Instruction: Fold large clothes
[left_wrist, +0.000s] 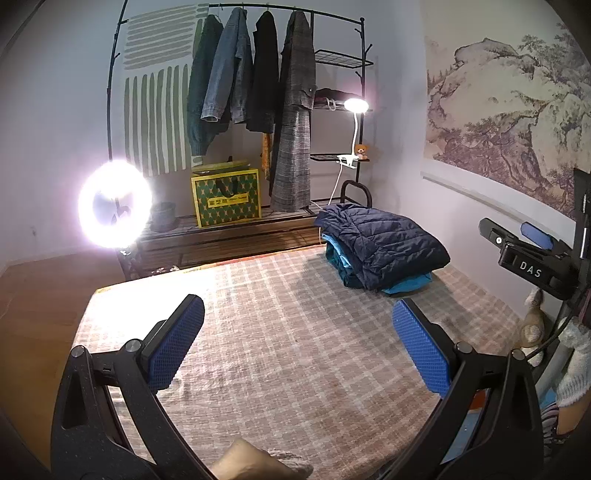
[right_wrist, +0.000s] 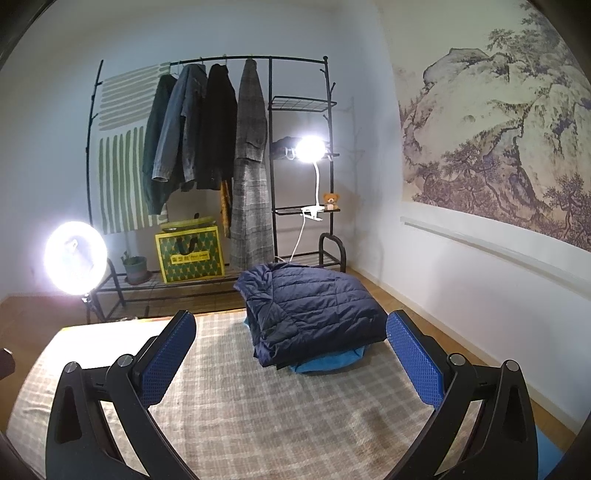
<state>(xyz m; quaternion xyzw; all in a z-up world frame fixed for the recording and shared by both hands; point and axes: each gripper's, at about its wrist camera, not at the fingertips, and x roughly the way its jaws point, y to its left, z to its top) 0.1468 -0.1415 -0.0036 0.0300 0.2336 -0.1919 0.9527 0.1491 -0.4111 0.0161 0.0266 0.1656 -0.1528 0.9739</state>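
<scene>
My left gripper stands wide open, holding nothing, over the checked bedcover in the lower middle of its frame. My right gripper is also spread wide and empty. The folded navy jacket sits on a blue garment at centre of the right view, between the pads but not touching them. In the left view the pile lies right of centre, near the bed's far edge, with open cover in front of it. My right gripper's body at right reads "DAS". The yellow bag carries writing I cannot read.
</scene>
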